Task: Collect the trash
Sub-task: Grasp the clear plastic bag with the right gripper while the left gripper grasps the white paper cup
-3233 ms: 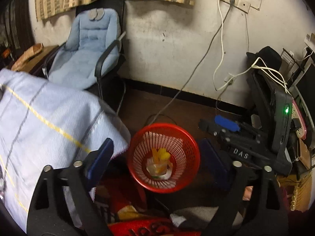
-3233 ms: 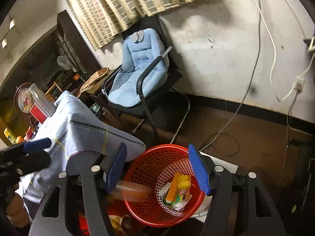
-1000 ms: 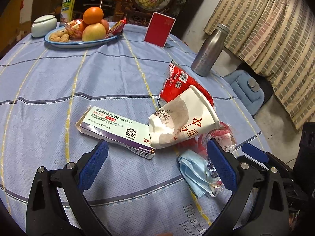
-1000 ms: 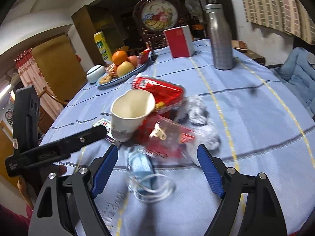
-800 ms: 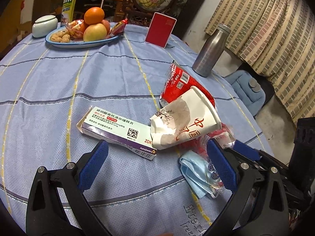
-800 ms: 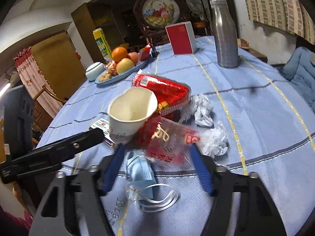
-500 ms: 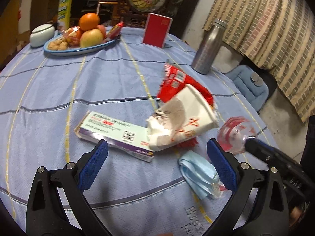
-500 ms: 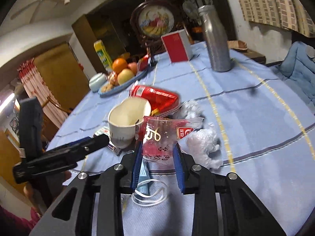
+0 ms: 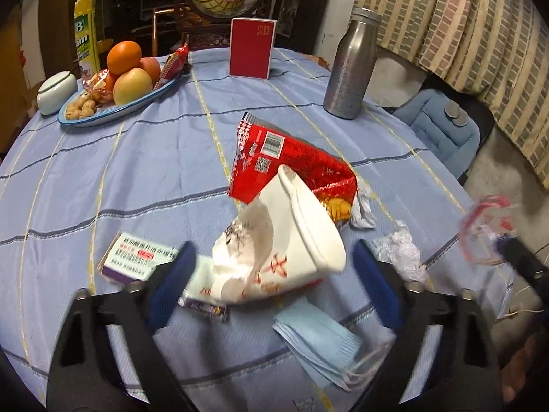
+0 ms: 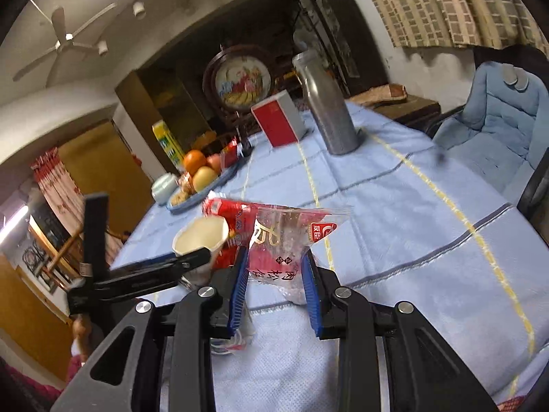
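My right gripper (image 10: 274,274) is shut on a clear and red plastic snack wrapper (image 10: 284,247) and holds it above the blue tablecloth (image 10: 411,223); the wrapper also shows in the left wrist view (image 9: 487,230) at the right edge. My left gripper (image 9: 271,285) is open around a crumpled white paper cup (image 9: 284,240), its blue pads on either side. A red snack bag (image 9: 288,161), a medicine box (image 9: 137,257), a blue face mask (image 9: 315,340) and crumpled tissues (image 9: 401,250) lie around the cup.
A fruit plate (image 9: 113,106), a white lidded bowl (image 9: 56,92), a red box (image 9: 252,48) and a steel bottle (image 9: 351,65) stand at the table's far side. A blue padded chair (image 9: 442,127) stands beyond the table's right edge.
My right gripper closed on the clear red wrapper and lifted it away to the right. My left gripper moved forward and down so the paper cup now sits between its pads.
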`<state>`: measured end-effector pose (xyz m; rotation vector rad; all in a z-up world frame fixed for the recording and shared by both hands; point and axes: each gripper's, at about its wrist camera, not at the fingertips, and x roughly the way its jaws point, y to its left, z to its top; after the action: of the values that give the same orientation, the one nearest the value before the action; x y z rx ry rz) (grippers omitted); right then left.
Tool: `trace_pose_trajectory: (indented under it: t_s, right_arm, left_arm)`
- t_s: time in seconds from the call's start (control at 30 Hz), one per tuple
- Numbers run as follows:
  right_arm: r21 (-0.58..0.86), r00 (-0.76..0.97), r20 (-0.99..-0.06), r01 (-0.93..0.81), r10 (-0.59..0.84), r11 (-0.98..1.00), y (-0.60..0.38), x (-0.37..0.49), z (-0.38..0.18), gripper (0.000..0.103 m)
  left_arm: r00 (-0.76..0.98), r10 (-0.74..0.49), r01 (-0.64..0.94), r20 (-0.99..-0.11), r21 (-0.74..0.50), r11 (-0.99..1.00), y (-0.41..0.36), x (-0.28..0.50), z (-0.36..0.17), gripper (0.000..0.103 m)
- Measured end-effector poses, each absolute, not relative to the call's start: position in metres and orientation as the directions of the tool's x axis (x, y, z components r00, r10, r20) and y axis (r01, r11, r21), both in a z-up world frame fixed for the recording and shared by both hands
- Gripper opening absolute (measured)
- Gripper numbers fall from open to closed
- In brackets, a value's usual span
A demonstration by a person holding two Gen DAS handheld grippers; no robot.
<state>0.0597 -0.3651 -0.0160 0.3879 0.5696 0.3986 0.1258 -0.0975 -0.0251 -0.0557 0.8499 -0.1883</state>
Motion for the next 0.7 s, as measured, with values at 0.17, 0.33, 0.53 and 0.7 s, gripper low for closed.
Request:
trace_pose_trajectory:
  t_s: [0.17,0.33,0.53,0.7]
  right_arm:
    - [0.465,0.786,-0.422,-0.24,0.452,0.852,-0.376,0.055,-0.012,0.031]
    - [0.455,0.8,-0.416,-0.228,0.432,0.861,-0.38,0.048,-0.008,0.031]
    - [0.448,0.824,-0.401,-0.204,0.399,0.871,-0.393,0.029,-0.005,0.031]
    - [0.457,0.835,-0.394,-0.185,0.384,0.87,-0.406,0.016,-0.009,0.031]
  left_arm:
    - [0.65,-0.19,0.159,-0.736,-0.112,0.981,-0.099,0.126,-0.027,0.049]
    - [0.7,-0.283,0.195,-0.656,-0.206,0.959,-0.086,0.114,-0.005,0.044]
    - [0.704,-0.346,0.233,-0.62,-0.258,0.937,-0.085,0.101,0.015,0.04]
    - [0.714,-0.326,0.252,-0.62,-0.206,0.945,-0.1,0.091,0.02,0.04]
